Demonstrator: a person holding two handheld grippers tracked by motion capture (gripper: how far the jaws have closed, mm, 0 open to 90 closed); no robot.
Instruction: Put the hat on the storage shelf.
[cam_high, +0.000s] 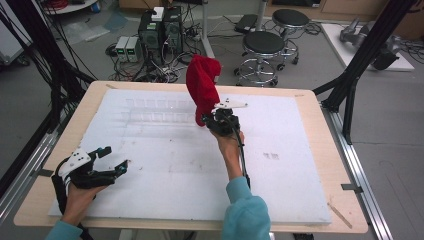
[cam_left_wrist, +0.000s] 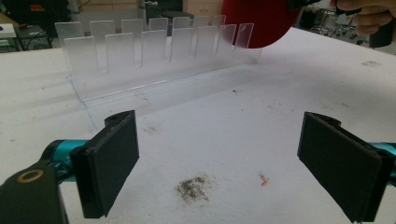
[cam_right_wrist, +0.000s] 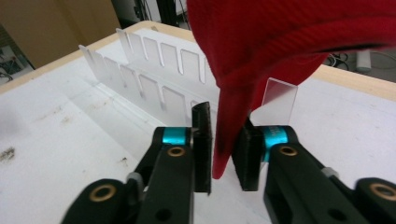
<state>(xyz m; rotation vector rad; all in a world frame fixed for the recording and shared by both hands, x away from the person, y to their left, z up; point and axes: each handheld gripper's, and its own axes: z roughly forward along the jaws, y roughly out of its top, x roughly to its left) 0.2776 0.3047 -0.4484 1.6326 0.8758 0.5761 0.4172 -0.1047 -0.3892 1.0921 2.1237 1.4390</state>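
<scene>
While right gripper (cam_right_wrist: 223, 149) pinches red cap (cam_high: 202, 85), clear slotted rack (cam_left_wrist: 154, 51) empty

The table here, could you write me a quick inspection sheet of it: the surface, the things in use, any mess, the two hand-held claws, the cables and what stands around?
Surface: white sheet on a wooden table, marked with dark smudges and a small red scrap.
Job's things: red cap held up over the far middle; clear slotted rack lying on the sheet, its slots vacant.
Clutter: nothing seen beyond the smudges.
Grippers: right gripper shut on the cap's brim; left gripper open, low at the near left, holding nothing.
Cables: one trails down the right forearm; tangled leads on the floor by the computers.
Surroundings: two stools, black frame posts.
</scene>
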